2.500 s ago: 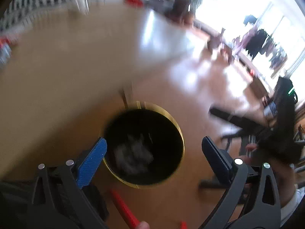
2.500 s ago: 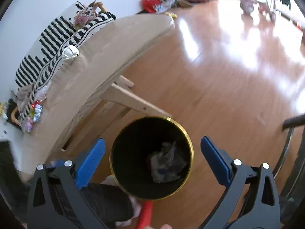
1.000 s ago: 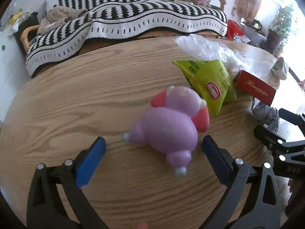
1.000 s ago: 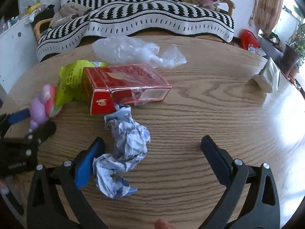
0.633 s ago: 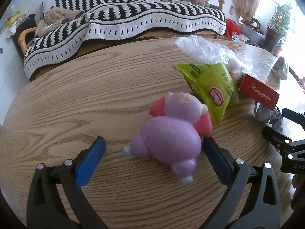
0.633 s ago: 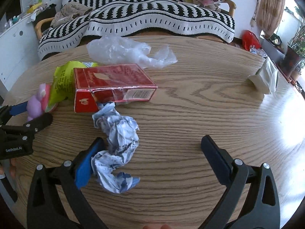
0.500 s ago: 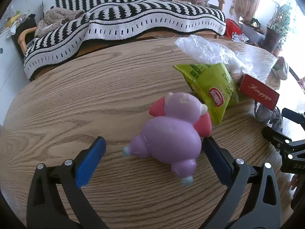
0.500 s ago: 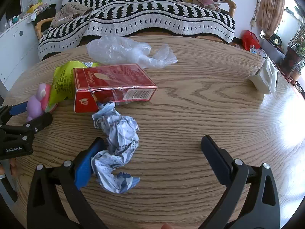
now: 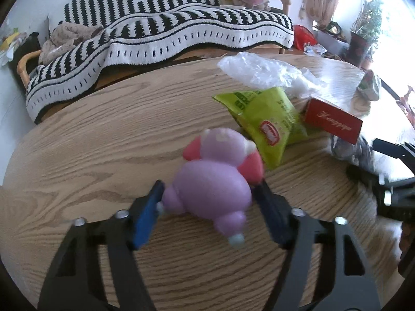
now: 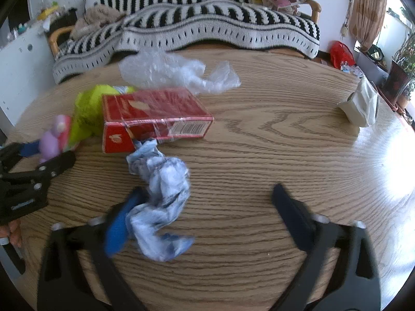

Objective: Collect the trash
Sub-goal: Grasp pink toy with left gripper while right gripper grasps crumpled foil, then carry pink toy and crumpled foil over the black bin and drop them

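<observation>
ITEMS ON TABLE [image 10: 272, 155], trash run, none of it collected at this moment:

1. Toy [image 9: 212, 181]: purple/pink, near table's left edge. Sits between left gripper [image 9: 210, 207] jaws, which are closing; both pads at or touching its sides, grip looks about made. Probably not trash; may just be getting moved.
2. Paper wad [image 10: 160, 197]: crumpled, blue-white, near front edge, centre-left. Right gripper [image 10: 202, 212] jaws closing round it; left pad touching, right pad well apart. Not gripped yet.
3. Red box [image 10: 153, 116]: lying flat, just behind wad, touching its top end. Untouched.
4. Green wrapper [image 9: 267, 121]: btwn toy and box, partly under box. Untouched.
5. Plastic bag [image 10: 176, 72]: clear, crumpled, toward far edge behind box. Untouched.
6. White packet [image 10: 363, 106]: alone at right edge, well apart from the rest. Untouched.

STATUS: early on this table. Wad pickup in hand; box, wrapper, bag, packet left. No bin in view, so a carry-off needed per item.
</observation>
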Motion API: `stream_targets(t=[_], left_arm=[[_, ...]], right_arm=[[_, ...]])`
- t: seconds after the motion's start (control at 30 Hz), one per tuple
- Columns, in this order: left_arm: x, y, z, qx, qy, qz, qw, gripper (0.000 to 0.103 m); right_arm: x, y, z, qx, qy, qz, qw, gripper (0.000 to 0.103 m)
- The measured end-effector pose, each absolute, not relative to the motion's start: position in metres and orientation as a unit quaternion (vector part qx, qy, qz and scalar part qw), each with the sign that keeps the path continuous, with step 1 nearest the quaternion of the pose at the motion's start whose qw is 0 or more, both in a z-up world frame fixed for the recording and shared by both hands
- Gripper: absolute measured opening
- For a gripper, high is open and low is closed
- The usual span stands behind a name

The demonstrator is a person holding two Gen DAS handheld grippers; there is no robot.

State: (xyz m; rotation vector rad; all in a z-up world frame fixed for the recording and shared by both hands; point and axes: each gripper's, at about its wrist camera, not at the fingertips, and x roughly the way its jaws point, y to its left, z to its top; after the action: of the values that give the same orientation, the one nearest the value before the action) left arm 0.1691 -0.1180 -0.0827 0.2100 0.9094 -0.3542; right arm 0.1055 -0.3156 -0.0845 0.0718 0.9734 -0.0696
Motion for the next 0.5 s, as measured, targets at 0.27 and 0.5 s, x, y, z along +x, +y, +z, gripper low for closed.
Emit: stream_targets(t=[0.27,0.5], left_arm=[[0.158,-0.117,-0.080,0.087,0.433,-0.143,0.886,0.042],[0.140,-0.111,-0.081,0.071,0.434,-0.126,0.889,0.041]], right_arm=[[0.093,-0.335,-0.081,0.102,0.449,-0.016,0.888,0.023],[0.077,-0.338,-0.065,0.121,0.443,0.008,0.888,0.023]])
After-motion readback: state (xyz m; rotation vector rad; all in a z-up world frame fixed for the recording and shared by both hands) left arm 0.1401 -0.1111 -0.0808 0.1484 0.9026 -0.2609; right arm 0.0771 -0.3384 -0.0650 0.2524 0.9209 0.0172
